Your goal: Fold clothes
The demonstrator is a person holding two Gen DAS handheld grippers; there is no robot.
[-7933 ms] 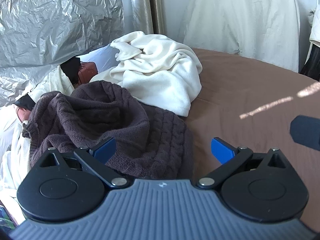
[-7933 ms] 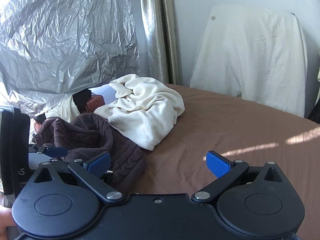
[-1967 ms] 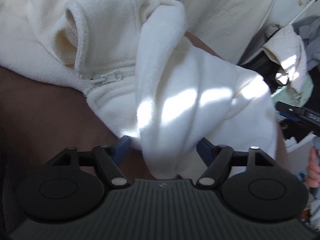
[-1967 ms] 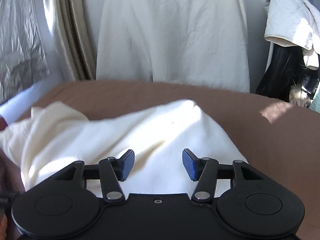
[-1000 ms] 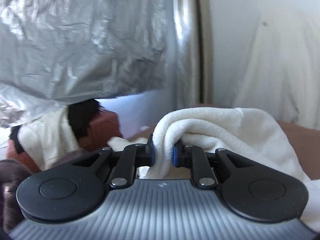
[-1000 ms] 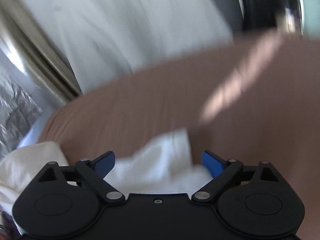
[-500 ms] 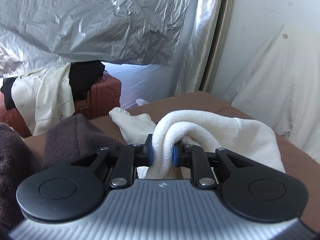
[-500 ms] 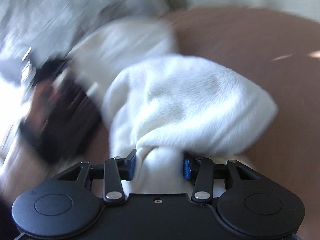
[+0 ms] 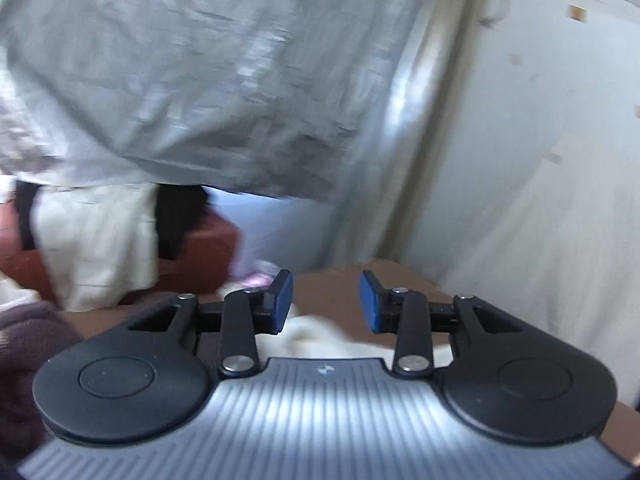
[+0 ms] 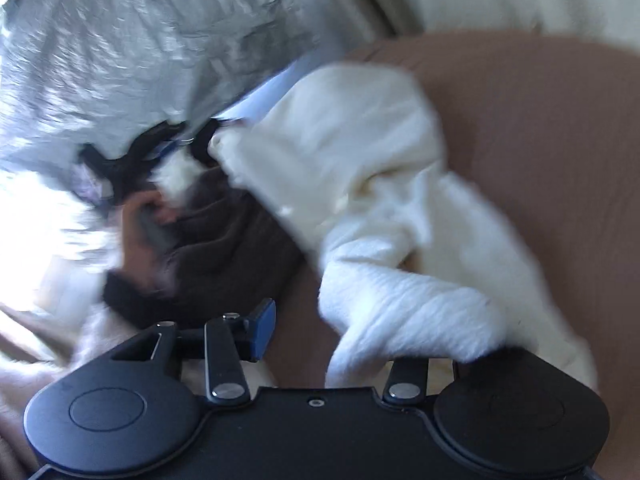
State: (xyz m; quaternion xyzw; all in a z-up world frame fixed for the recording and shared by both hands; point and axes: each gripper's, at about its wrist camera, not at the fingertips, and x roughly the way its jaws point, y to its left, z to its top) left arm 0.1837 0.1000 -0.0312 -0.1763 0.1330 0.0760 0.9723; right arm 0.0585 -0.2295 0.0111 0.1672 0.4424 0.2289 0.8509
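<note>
The white fleece jacket point(image 10: 360, 168) lies crumpled on the brown bed cover point(image 10: 540, 120). My right gripper point(image 10: 324, 340) hangs over its near end with its jaws opening. The left pad point(image 10: 262, 332) stands free of the cloth, while a fleece fold point(image 10: 412, 316) drapes over and hides the right finger. My left gripper point(image 9: 324, 300) has its jaws opening with nothing pressed between the pads, and a bit of fleece point(image 9: 316, 332) lies below them. In the right wrist view the left gripper point(image 10: 192, 140) shows blurred at the jacket's far end, held by a hand point(image 10: 140, 216).
A dark brown knit sweater point(image 10: 224, 248) lies left of the fleece and shows again point(image 9: 24, 344) at the left edge. Behind the bed hang a silver foil sheet point(image 9: 200, 80) and a curtain point(image 9: 420, 140). A red-brown suitcase point(image 9: 208, 256) has pale cloth point(image 9: 92, 240) draped over it.
The left gripper let go of the fleece fold, its jaws parted and it lifted away. The right gripper's grip loosened; the fleece now hangs off its right finger.
</note>
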